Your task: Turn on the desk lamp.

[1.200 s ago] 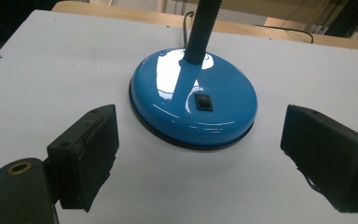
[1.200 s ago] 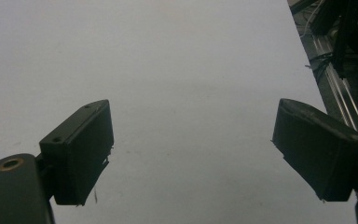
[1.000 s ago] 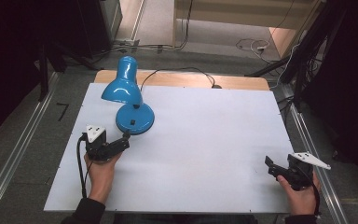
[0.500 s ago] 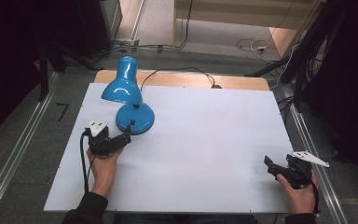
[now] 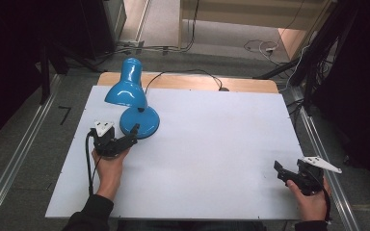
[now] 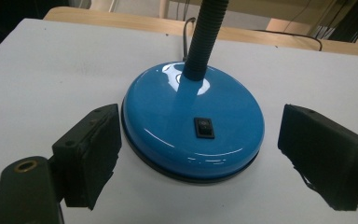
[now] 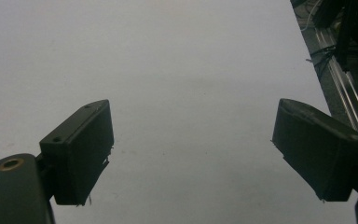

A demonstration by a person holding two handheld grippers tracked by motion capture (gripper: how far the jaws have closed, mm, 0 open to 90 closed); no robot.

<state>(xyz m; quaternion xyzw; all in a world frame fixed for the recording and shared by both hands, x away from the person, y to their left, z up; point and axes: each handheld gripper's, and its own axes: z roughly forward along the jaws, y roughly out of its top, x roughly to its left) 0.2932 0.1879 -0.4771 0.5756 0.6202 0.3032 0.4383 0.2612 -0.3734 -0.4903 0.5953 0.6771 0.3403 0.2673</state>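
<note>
While the left tool [image 6: 200, 154] gapes wide about the blue lamp's base [image 6: 193, 126] — gripping nothing — the lamp stands at the counter's [image 5: 212, 139] far left; the right tool [image 7: 191, 149] rests open, well apart.

Grey floor [image 5: 231, 36] with loose cables [image 5: 260, 47] beyond the white table [image 5: 221, 144].

A lab or test room is suggested: a white desk [image 5: 212, 144] is framed by metal rails [image 5: 14, 163], black curtains [image 5: 9, 53] are hung on both sides, and loose cables [image 5: 265, 47] are trailed across the grey floor [image 5: 221, 36].
</note>
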